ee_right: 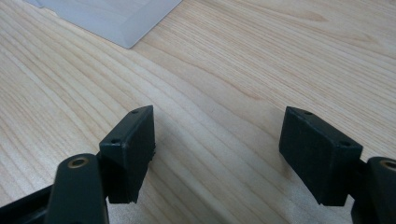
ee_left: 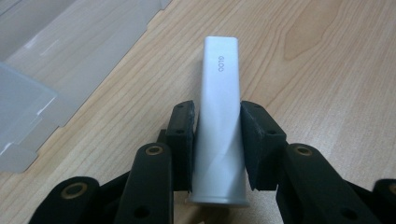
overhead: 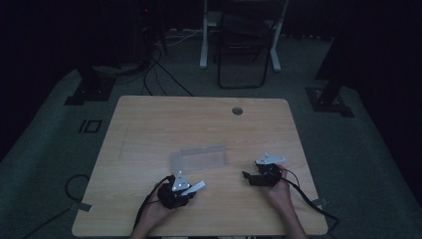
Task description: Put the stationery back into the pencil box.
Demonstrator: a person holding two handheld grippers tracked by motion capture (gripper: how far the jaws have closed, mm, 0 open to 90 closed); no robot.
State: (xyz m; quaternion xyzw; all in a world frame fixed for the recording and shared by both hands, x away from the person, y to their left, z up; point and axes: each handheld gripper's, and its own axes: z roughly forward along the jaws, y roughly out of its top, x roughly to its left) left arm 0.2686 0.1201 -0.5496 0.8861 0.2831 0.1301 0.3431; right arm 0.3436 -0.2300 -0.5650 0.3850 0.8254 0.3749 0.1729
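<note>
A slim silver-white stick-shaped device [ee_left: 219,126] with small lettering near its far end is clamped between the two black jaws of my left gripper [ee_left: 217,140]. In the high view that left gripper [overhead: 191,188] sits near the table's front, left of centre, with the pale device [overhead: 195,187] poking out to the right. A translucent plastic box [overhead: 201,157] with its lid folded open lies just beyond it. My right gripper [overhead: 246,175] rests at the front right, jaws wide apart over bare wood [ee_right: 217,135], with a corner of the translucent box [ee_right: 112,16] ahead of it.
The wooden table [overhead: 149,129] has a round cable hole [overhead: 237,110] near its far edge. A folding chair [overhead: 242,45] and white desk legs stand on the carpet beyond. Cables trail off the table's front edge on both sides.
</note>
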